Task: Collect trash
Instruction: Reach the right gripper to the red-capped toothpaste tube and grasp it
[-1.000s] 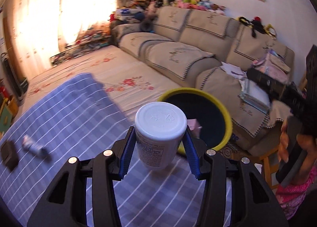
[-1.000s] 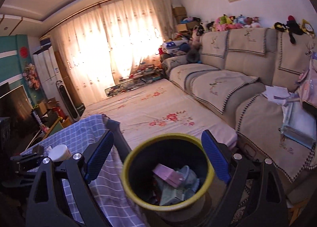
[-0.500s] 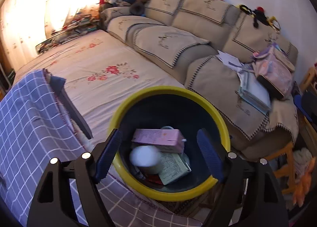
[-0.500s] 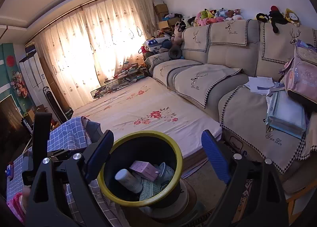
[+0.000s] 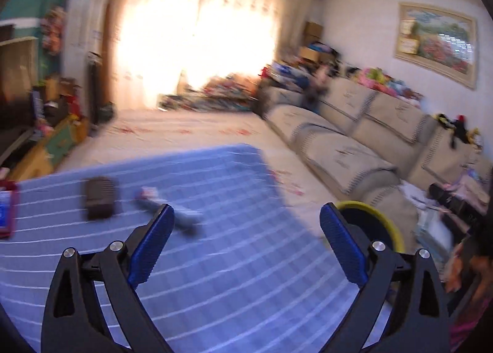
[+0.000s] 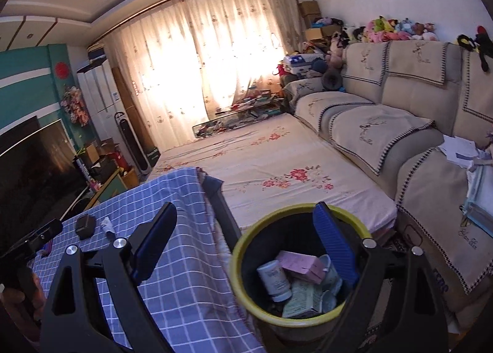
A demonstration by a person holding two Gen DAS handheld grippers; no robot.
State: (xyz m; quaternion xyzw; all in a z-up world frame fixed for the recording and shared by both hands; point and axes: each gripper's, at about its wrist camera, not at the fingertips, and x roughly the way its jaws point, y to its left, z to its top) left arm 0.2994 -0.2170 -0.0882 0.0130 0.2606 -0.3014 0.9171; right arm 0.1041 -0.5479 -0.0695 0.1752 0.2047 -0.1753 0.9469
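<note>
- Trash collection looks part done: the white bottle [image 6: 274,280] lies in the yellow-rimmed bin [image 6: 246,242] with a pink box [image 6: 300,263] and crumpled papers, so we judge the step in hand to be going back for the next piece.
- Left hand-held gripper [image 5: 246,229] has just been opening; its jaws are spread with nothing between them, above the blue checked worktop [image 5: 246,276].
- Right hand-held gripper [image 6: 245,229] is also spread and empty, over the bin's near rim.
- Next we would aim the left one at the small tube [image 5: 172,208] beside a dark flat object [image 5: 100,197] and close across it.
- Blur smears the left view, so we cannot tell what that dark object is, or whether it is trash; a red-edged item [image 5: 6,211] is cut off at the frame edge.
</note>
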